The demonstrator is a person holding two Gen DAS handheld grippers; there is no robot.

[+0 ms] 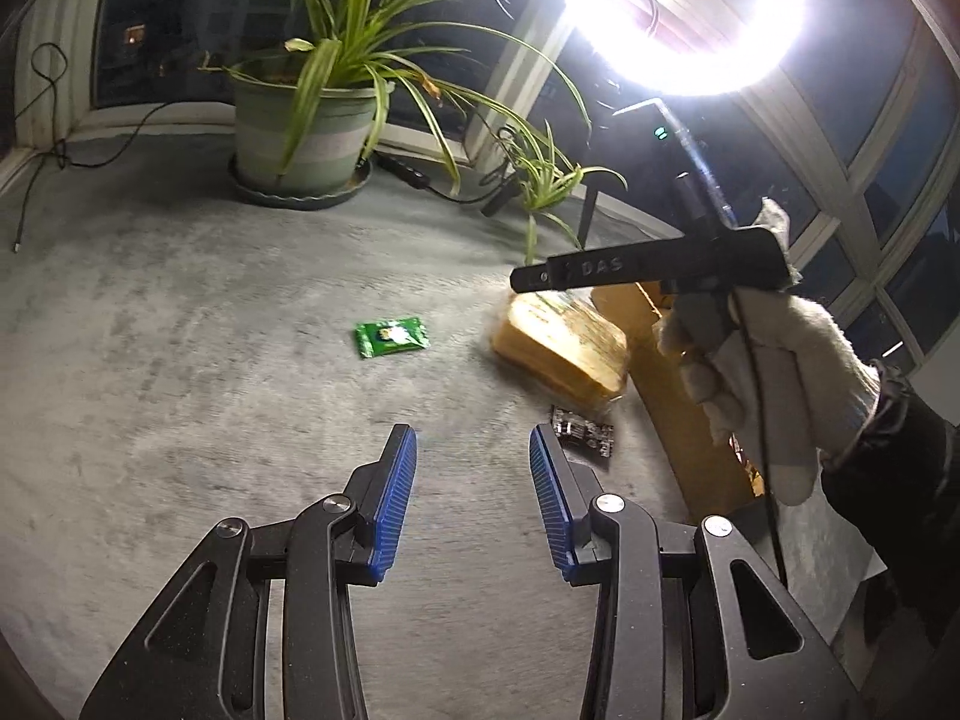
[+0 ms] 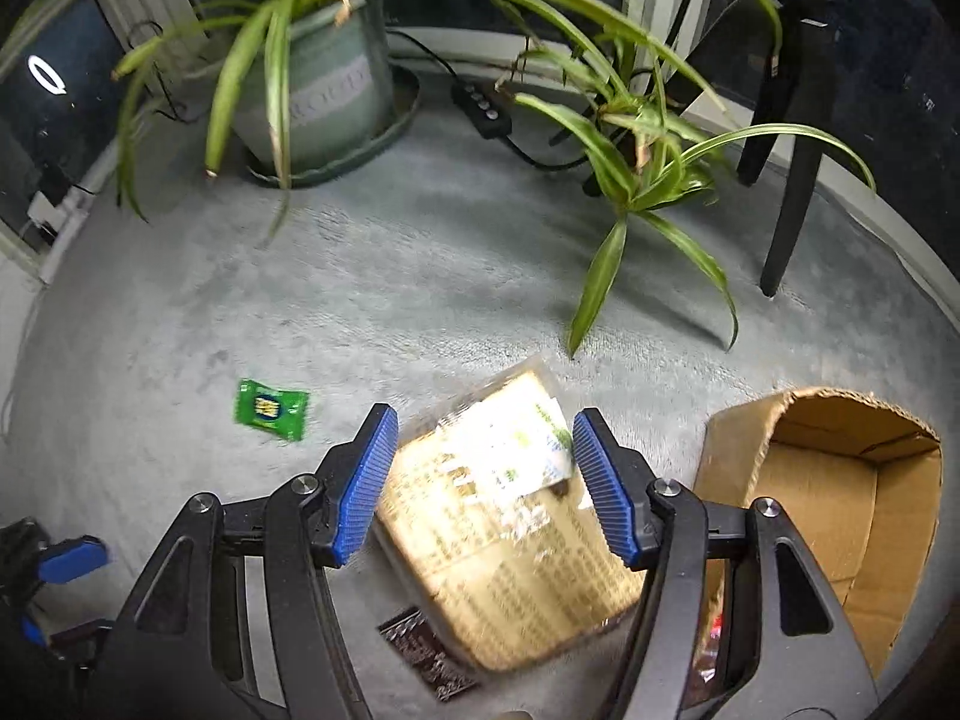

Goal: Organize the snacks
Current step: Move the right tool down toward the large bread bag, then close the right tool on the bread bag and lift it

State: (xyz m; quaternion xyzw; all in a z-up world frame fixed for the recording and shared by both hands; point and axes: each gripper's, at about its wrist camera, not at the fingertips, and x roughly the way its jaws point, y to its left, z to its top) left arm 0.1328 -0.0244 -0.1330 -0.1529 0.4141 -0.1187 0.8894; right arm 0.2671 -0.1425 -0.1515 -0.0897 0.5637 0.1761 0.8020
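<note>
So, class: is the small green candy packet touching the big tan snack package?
Apart. In the right wrist view, bare grey cloth separates the green candy packet from the tan snack package.

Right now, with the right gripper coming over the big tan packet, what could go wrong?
1. The right gripper is open with the tan snack packet blurred between its fingers; the packet looks about as wide as the gap, so a pinch may slip.
2. The dark wrapper lies partly under the packet and may get dragged along.
3. The cardboard box sits close beside the packet; a finger could knock its wall.
</note>
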